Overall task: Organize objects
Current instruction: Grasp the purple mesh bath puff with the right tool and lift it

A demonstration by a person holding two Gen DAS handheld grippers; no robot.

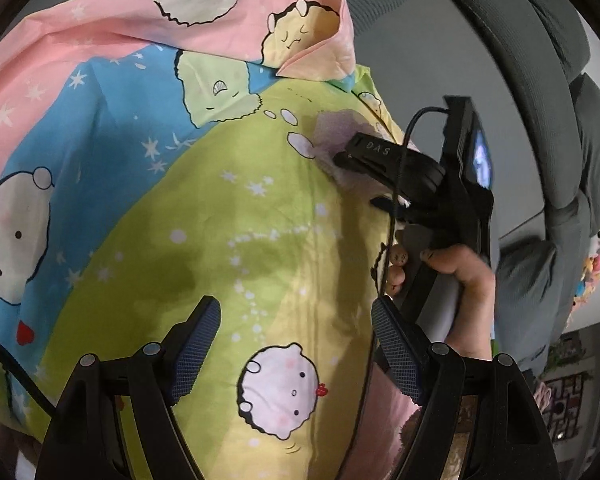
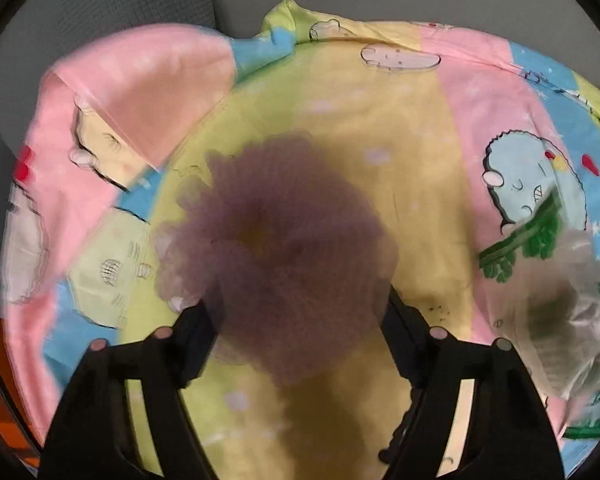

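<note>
A pillow in a pastel cartoon-print case lies on a grey sofa. My left gripper hovers over its green part, open, with nothing between the fingers. In the left wrist view a hand holds my right gripper at the pillow's right side, with a pale purple fluffy thing at its tips. The right wrist view, blurred, shows that purple fluffy thing filling the gap between the fingers of my right gripper, both pads against its sides, above the pillow.
A crumpled clear plastic bag with green print lies on the pillow's right side. Grey sofa cushions curve around the back and right. Small colourful toys sit at the far right, and a tiny figure hangs by the hand.
</note>
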